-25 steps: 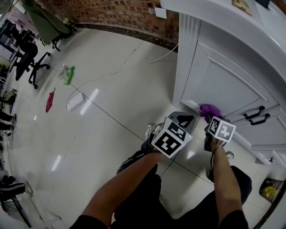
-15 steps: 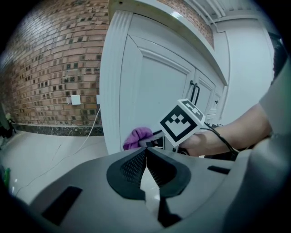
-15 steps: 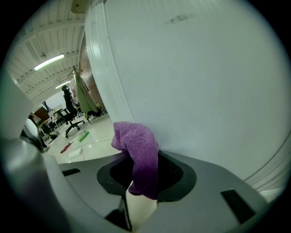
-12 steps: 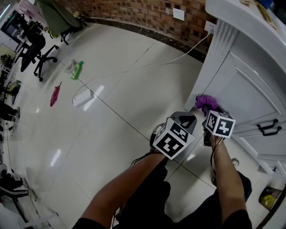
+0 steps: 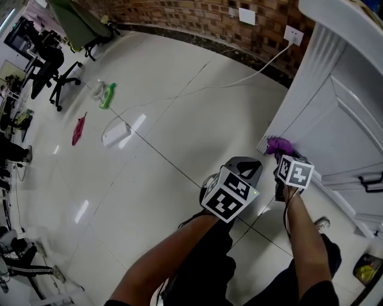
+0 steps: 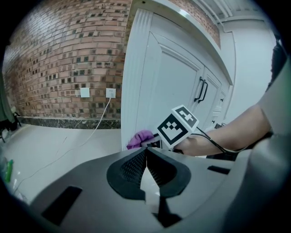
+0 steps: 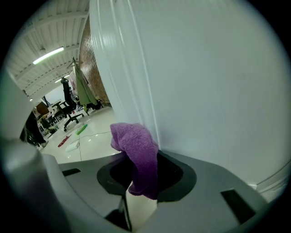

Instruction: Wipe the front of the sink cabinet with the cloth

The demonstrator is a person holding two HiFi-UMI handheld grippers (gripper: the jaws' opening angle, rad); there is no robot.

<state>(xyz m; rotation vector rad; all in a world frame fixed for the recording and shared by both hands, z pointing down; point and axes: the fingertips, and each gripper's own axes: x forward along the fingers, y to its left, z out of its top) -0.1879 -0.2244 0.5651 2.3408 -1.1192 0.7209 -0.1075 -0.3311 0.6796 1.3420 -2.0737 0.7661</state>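
The white sink cabinet [image 5: 344, 116] fills the right of the head view, with fluted corner trim and panel doors. A purple cloth [image 5: 277, 144] is pressed to the foot of that corner trim. My right gripper [image 7: 138, 175] is shut on the cloth [image 7: 138, 157], right against the white cabinet front [image 7: 204, 91]. My left gripper [image 6: 145, 168] hangs a little to the left, jaws shut with nothing between them. From the left gripper view I see the cloth [image 6: 140, 138] at the cabinet's [image 6: 159, 91] base corner.
A brick wall [image 5: 203, 18] with sockets and a trailing white cable [image 5: 197, 89] runs along the back. On the tiled floor lie a green spray bottle [image 5: 108, 95], a red rag [image 5: 78, 130] and a white power strip [image 5: 115, 134]. Office chairs [image 5: 51, 72] stand far left. Black door handles [image 5: 371, 179] sit at right.
The cloth and right gripper have slid left along the cabinet's base, from under the door panel to the fluted corner. The left gripper stayed beside it.
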